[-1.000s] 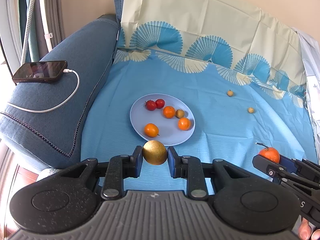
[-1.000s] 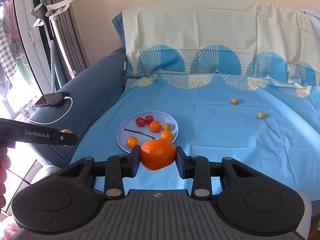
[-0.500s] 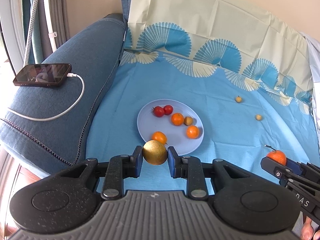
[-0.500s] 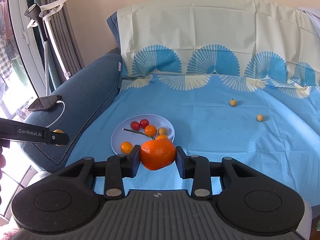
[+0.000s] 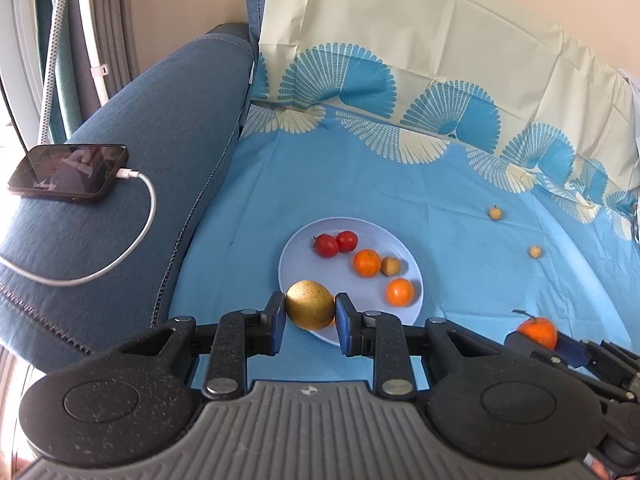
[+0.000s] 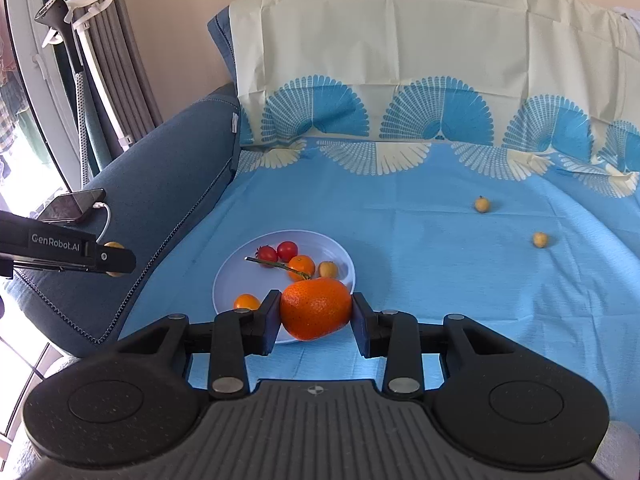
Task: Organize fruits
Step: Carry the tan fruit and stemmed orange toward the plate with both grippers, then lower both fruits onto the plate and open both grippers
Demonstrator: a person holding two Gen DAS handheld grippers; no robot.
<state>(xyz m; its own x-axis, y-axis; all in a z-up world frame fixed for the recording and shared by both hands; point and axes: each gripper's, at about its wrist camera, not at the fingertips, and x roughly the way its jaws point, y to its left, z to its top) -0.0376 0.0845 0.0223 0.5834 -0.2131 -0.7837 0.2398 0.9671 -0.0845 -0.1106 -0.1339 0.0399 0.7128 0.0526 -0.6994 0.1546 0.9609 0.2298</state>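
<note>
My left gripper point(image 5: 310, 312) is shut on a round golden-yellow fruit point(image 5: 310, 310), held just over the near rim of the pale blue plate point(image 5: 296, 264). My right gripper point(image 6: 316, 314) is shut on a large orange point(image 6: 316, 308) with a stem, also at the plate's point(image 6: 228, 280) near edge. On the plate lie two red tomatoes point(image 5: 336, 242), several small oranges point(image 5: 367, 263) and a small tan fruit point(image 5: 391, 266). Two small yellow fruits point(image 6: 483, 204) point(image 6: 540, 239) lie loose on the blue sheet at the right. The right gripper's orange point(image 5: 537, 332) shows in the left wrist view.
A dark blue sofa armrest point(image 5: 160, 152) rises at the left, with a phone point(image 5: 68, 174) on a white charging cable point(image 5: 136, 240) on it. A patterned sheet point(image 6: 400, 220) covers the seat and backrest. Curtains and a stand point(image 6: 68, 40) are at the far left.
Both grippers have moved forward toward the plate with their fruits still held; the plate now sits closer under the fingertips in both views.
</note>
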